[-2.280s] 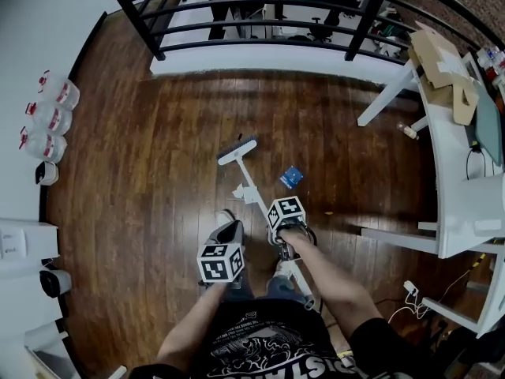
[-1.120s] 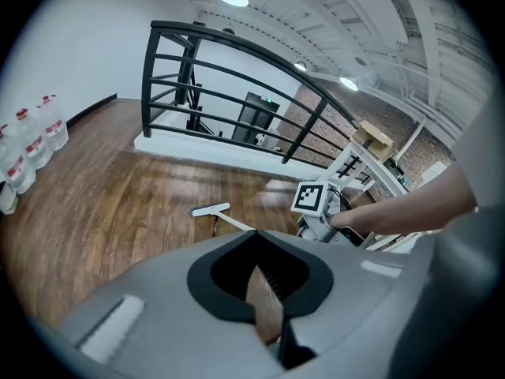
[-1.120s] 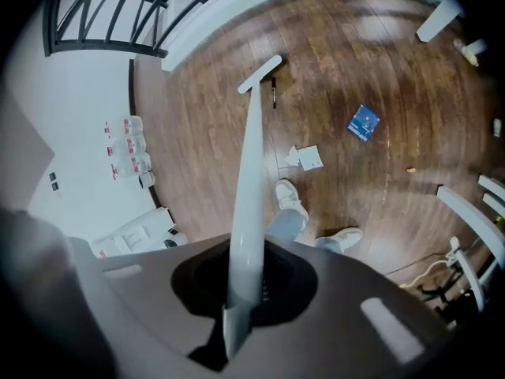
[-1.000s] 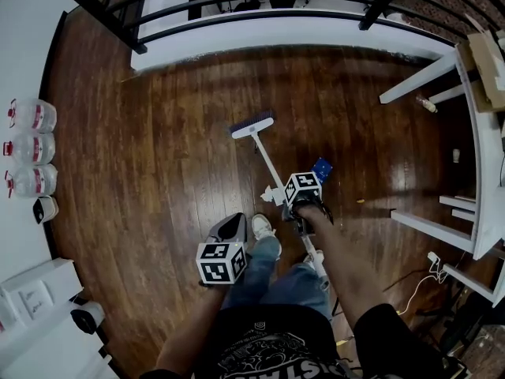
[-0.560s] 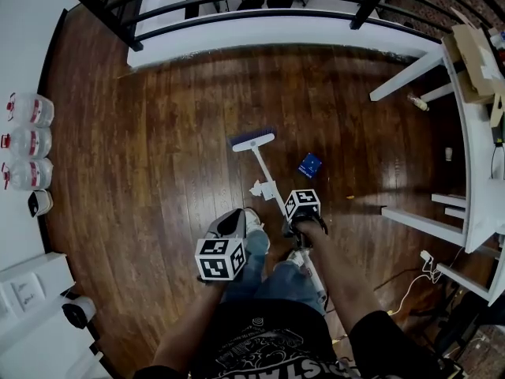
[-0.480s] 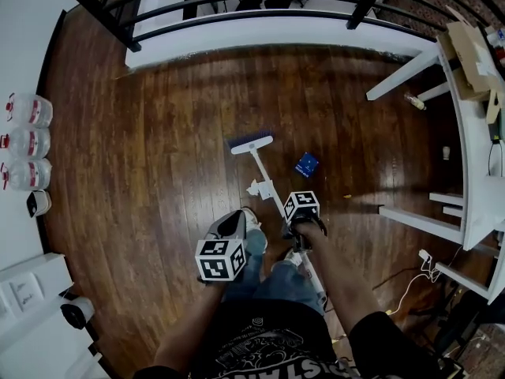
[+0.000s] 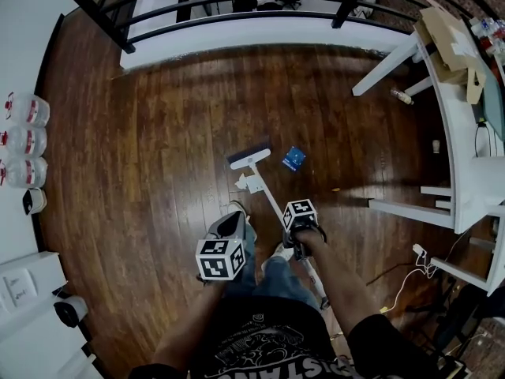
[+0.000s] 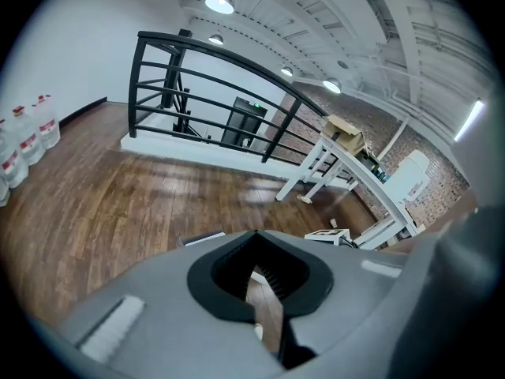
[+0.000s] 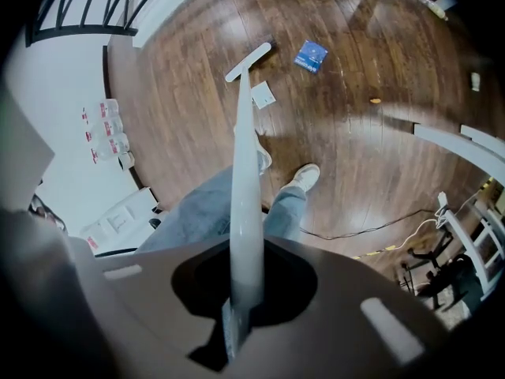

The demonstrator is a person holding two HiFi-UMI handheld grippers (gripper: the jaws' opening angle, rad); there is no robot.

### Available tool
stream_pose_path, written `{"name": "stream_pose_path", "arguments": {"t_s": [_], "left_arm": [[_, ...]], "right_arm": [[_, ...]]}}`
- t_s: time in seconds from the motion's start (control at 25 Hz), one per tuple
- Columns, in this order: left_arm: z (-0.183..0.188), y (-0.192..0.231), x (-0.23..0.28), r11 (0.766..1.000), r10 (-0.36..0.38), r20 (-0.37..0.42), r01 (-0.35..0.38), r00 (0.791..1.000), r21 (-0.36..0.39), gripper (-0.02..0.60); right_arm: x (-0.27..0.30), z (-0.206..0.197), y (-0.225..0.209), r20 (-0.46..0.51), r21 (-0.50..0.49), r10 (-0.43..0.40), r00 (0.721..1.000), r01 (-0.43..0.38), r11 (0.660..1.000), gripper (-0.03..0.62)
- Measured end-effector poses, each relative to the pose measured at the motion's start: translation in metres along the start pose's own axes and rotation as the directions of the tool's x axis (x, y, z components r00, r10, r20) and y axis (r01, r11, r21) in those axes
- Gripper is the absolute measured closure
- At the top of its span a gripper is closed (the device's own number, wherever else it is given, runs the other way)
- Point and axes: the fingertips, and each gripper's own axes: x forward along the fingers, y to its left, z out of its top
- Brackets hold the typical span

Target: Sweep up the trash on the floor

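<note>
Sweeping looks barely begun: nothing is gathered into a pile, and no dustpan shows. The right claw (image 9: 241,294) is clamped on the broom handle (image 9: 245,164), a smooth, round white tube. The handle runs away from the claw to the broom head (image 7: 248,157), a narrow flat white bar with dark bristles resting on the floor (image 7: 150,156).

Between that claw and the head, just beside the handle, lies a scrap of white paper (image 7: 249,183), thin and creased. A blue packet (image 7: 293,159), flat, squarish and shiny, lies just right of the head, apart from it. A tiny orange crumb (image 7: 335,189) sits ahead of the claw, off to its right. All 3 are left to collect.

The floor is glossy dark wood planking, so I judge that light litter should slide easily. The left claw (image 8: 264,306) hovers to the left of the right claw, its jaws a narrow slit apart with nothing between them.
</note>
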Motion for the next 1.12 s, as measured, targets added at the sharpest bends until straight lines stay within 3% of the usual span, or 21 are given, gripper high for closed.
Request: {"name": "stream_pose_path", "arguments": {"t_s": [0.4,0.84,1.12], "left_arm": [[-0.028,-0.050,-0.009,1.000,-0.012,0.017,0.012,1.000,0.023,0.577],[-0.042,-0.071,-0.017,0.999,-0.005,0.011,0.005,1.000,0.042,0.577],[-0.025,-0.079,-0.001,0.996,-0.047,-0.005,0.048,0.999,0.069,0.577]], "right_arm": [[0.019,-0.053,-0.040,-0.001,0.017,0.030,1.000,-0.030,0.999,0.592],[0.021,-0.063,-0.041,0.033,-0.011,0.035,0.999,-0.035,0.999,0.592],[-0.001,-0.063,-0.018,0.138,-0.089,0.155,0.978,-0.144,0.986,0.589]]}}
